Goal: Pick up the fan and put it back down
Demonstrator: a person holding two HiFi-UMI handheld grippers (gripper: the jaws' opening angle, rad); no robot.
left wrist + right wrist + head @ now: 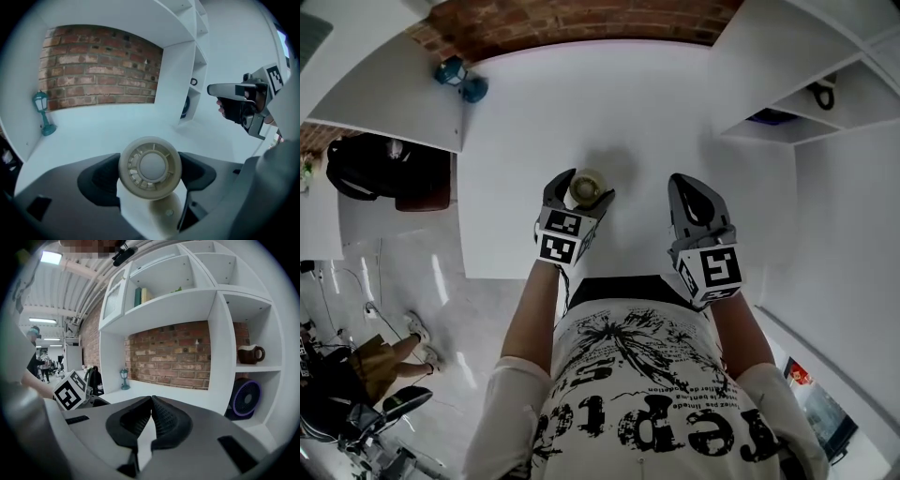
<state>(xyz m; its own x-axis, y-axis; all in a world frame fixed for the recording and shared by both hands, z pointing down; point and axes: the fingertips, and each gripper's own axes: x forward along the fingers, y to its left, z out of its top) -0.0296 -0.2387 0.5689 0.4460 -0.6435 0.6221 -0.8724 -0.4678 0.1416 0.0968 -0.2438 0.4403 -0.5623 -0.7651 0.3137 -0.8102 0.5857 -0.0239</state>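
Left gripper (583, 190) is clamped on the small cream fan (150, 167), pads touching both sides of its round head, so the grasp looks done; I can't tell if its foot has left the white table (675, 112), and the lift and the set-down seem left to do. Fan sits right between those jaws, upright, long axis head over foot, grille facing back at the gripper. Right gripper (151, 401) is clenched on nothing, well off to the fan's right.
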